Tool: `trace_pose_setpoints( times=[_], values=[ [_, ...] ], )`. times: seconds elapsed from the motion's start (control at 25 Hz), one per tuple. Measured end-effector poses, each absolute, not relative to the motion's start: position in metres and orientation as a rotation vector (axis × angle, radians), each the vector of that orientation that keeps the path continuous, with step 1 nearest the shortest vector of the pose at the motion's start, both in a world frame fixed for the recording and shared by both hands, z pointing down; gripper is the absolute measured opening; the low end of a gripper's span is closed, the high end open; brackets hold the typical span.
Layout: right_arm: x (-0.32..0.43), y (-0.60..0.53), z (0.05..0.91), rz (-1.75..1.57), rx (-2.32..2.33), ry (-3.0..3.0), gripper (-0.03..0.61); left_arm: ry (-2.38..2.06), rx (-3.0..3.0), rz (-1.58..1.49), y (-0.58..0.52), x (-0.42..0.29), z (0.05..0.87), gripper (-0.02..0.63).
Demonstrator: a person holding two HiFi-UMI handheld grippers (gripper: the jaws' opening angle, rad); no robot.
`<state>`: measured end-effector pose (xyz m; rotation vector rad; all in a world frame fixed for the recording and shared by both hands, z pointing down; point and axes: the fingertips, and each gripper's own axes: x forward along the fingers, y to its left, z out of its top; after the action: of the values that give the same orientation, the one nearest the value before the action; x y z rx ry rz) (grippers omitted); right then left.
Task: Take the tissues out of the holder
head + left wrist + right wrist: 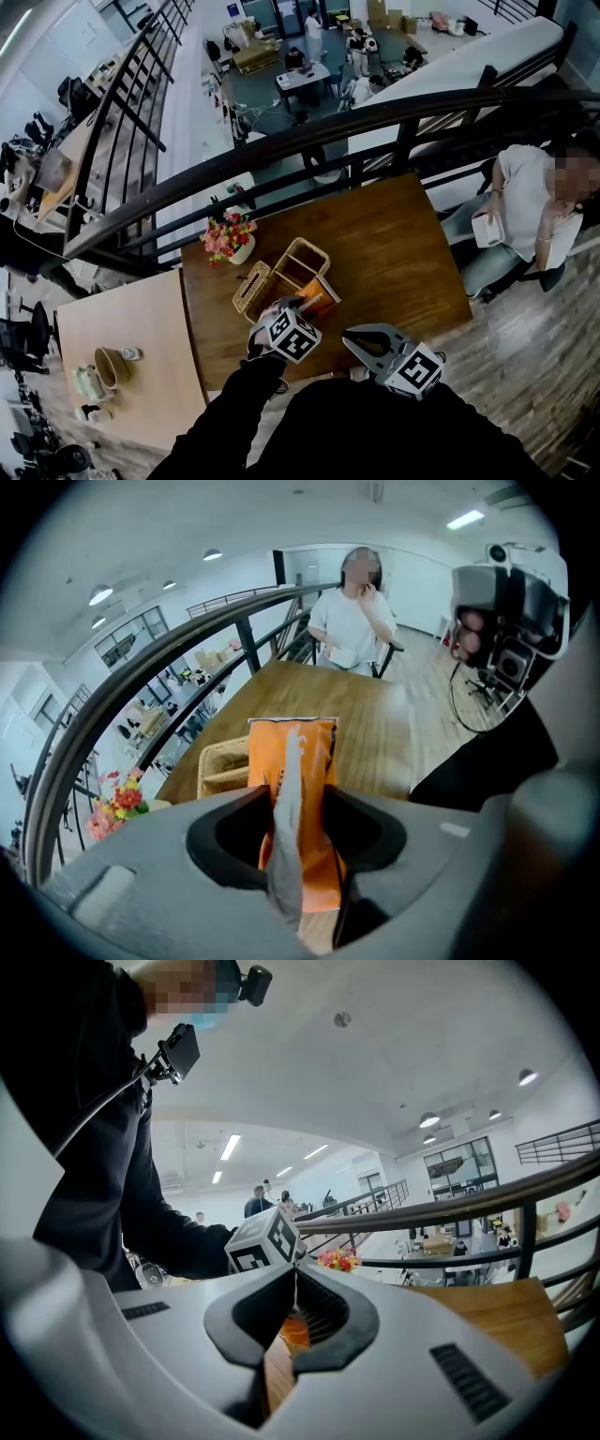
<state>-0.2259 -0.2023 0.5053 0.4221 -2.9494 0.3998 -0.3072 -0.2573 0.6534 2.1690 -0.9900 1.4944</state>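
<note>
My left gripper clamps an orange tissue pack, one white sheet trailing from it, just beside the wicker holder on the wooden table; my right gripper is nearby, jaws closed on nothing

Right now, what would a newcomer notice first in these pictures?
The orange tissue pack, a white tissue sticking out, is clamped in the left gripper over the wooden table. The wicker holder lies just beyond it, and bright flowers stand at the table's far left corner.
</note>
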Motion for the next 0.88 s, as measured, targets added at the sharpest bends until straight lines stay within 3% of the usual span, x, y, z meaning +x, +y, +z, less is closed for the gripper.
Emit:
trace_pose_setpoints(
  times=[0.88],
  values=[
    [-0.144,-0.207,0.534,0.493,0.626,-2.859,0.006,-0.704,2.251,1.652,-0.267,-0.204,0.738,0.187]
  ],
)
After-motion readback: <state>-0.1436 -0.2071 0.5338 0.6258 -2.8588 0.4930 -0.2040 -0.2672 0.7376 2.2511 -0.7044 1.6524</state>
